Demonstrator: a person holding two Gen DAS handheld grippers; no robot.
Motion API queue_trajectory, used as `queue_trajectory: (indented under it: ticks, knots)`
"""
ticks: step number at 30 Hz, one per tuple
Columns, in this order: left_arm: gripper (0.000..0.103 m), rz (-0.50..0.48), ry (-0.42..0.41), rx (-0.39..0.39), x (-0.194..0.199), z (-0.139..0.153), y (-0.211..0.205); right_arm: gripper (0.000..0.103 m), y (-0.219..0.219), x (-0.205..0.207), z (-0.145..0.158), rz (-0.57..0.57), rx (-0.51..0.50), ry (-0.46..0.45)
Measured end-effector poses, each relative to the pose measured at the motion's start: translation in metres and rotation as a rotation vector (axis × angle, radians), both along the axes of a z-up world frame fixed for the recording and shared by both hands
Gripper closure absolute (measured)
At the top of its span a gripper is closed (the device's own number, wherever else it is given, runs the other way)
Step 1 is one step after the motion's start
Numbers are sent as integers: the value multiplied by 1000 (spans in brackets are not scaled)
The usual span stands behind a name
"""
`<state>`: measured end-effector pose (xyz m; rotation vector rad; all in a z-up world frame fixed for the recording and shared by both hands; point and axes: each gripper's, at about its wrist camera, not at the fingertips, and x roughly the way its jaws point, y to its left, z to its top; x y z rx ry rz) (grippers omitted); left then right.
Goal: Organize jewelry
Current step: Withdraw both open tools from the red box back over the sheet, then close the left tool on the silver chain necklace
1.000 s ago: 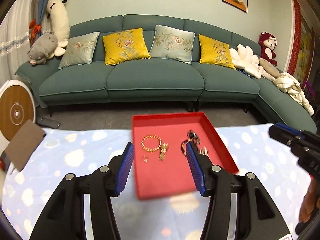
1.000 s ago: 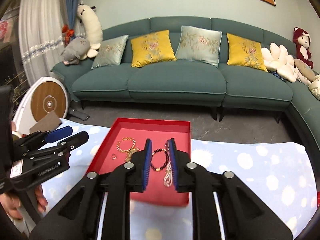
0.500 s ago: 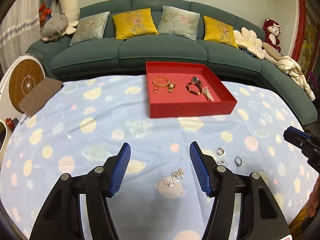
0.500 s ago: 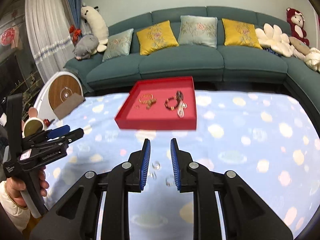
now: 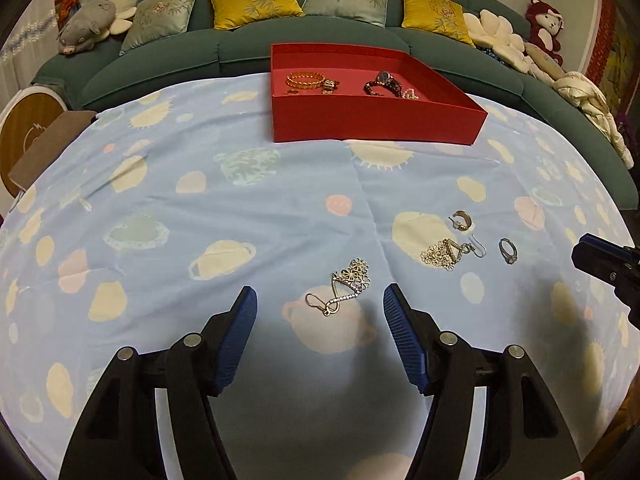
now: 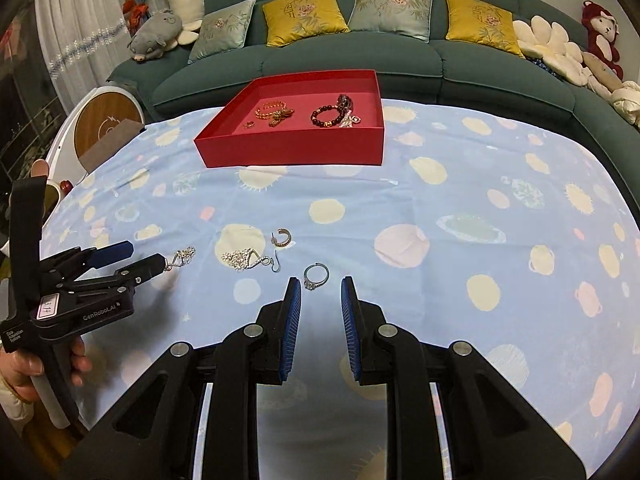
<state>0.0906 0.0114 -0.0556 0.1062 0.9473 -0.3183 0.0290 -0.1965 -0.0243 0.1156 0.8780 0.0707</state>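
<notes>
A red tray [image 5: 372, 120] at the table's far side holds a gold bracelet [image 5: 305, 78], a beaded bracelet [image 6: 327, 117] and other pieces. Loose on the blue cloth lie a silver flower earring [image 5: 347, 285], a second flower earring [image 5: 445, 253], a hoop earring [image 5: 462, 220] and a silver ring [image 6: 315, 275]. My left gripper [image 5: 318, 300] is open, just short of the first flower earring. My right gripper [image 6: 321, 286] is open with a narrow gap, its tips at either side of the ring.
A green sofa [image 6: 360, 52] with cushions and plush toys runs behind the table. A round wooden device [image 6: 106, 124] and a brown card [image 5: 52, 144] stand at the left edge. The table's near edge is under my grippers.
Both grippers have pulled back from over the red tray and dropped low to the cloth, coming up to the loose earrings and the ring. Both stay open.
</notes>
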Motion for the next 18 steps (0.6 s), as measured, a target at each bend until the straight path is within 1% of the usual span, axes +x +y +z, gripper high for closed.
queue_trajectory:
  ticks: [6,10,11,12,15,18]
  knots:
    - [40,0,20,-24,8,-11,-7,83,6,4,-8,24,-7,24]
    - [42,-1,-3,-24,12,-12,-12,83,10,6,-13,38,-7,37]
    - [49,1,-9,-22,12,-12,-12,83,11,6,-14,41,-8,38]
    - [53,5,-19,-14,12,-12,-13,83,12,6,-14,44,-8,38]
    - [60,2,-26,-13,12,-12,-13,83,15,7,-13,52,-7,37]
    - [73,-11,-31,-14,11,-12,-14,83,16,8,-13,57,-4,39]
